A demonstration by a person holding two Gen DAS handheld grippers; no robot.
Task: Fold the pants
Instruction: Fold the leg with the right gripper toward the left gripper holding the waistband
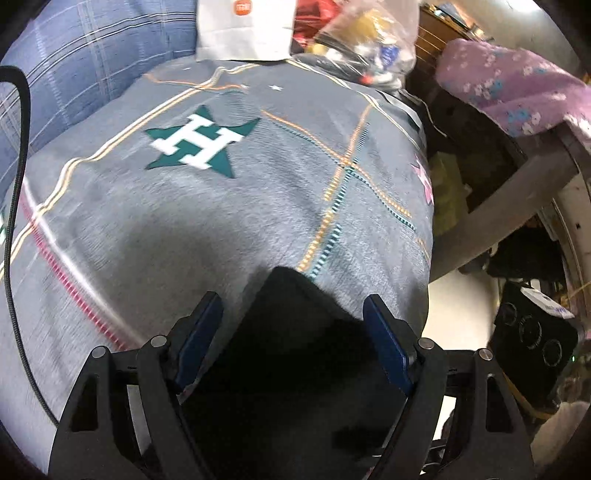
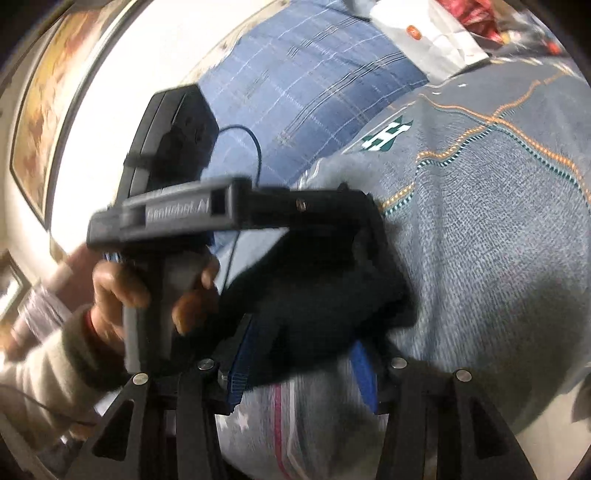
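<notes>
The pants [image 1: 295, 354] are black cloth lying on a grey bedspread [image 1: 229, 221]. In the left wrist view my left gripper [image 1: 293, 314] is open, its blue-padded fingers [image 1: 384, 339] standing on either side of the cloth without pinching it. In the right wrist view the pants [image 2: 314, 295] bunch up between the blue pads of my right gripper [image 2: 301, 354], whose jaws stand apart around the cloth. The left gripper [image 2: 343, 221], held in a hand, shows just beyond, over the same bunch.
The bedspread has a green star with a white H [image 1: 199, 142]. A blue checked pillow [image 1: 85, 62], a white bag [image 1: 243, 29] and a plastic bag [image 1: 369, 40] lie at the far end. The bed's right edge drops to the floor, with a purple floral cloth [image 1: 517, 88] beyond.
</notes>
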